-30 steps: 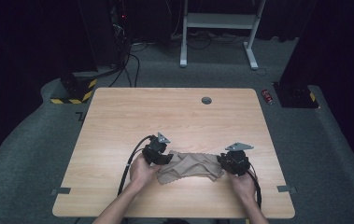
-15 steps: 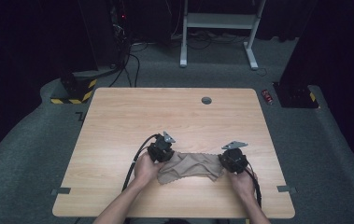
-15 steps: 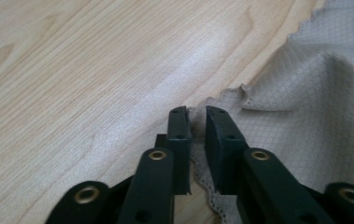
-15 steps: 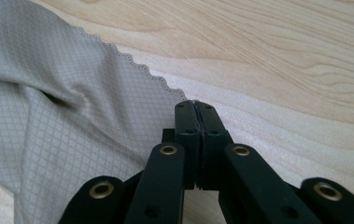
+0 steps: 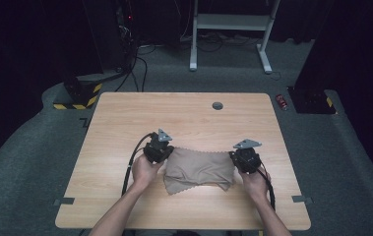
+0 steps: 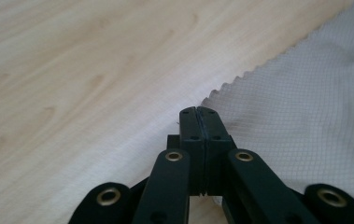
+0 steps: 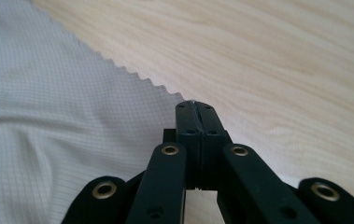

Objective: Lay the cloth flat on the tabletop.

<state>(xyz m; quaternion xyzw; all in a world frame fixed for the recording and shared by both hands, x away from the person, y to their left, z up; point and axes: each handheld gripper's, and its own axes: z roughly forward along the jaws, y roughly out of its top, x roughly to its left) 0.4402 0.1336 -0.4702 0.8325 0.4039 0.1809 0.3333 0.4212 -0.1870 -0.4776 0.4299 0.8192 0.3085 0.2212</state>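
**Both grippers clamp the cloth's far corners**

Since a second ago both hands have drawn toward 6 o'clock on the table, and the cloth (image 5: 200,169) that lay stretched flat between them now sits shorter and humped, its near edge bunched. Both sets of jaws have just been closing, with cloth between them.

The left gripper (image 5: 160,150) sits at the cloth's 9 o'clock end. In the left gripper view (image 6: 197,122) its black jaws meet flush, no gap showing, pinched on the cloth's corner (image 6: 305,116) where the zigzag-cut edge ends; bare table (image 6: 81,70) lies at 10 o'clock of the tips.

The right gripper (image 5: 245,157) sits at the cloth's 3 o'clock end. In the right gripper view (image 7: 195,116) its jaws are likewise pressed together, nipping the cloth's corner (image 7: 48,102) right at the tip of the scalloped edge, with wood (image 7: 282,60) at 2 o'clock.

The cloth is beige with a fine grid weave. It lies on the wooden table (image 5: 184,113) in the half nearer the person, between the two hands, roughly centred from side to side. A small round grommet (image 5: 217,105) sits at the table's 12 o'clock edge, well apart from the cloth.
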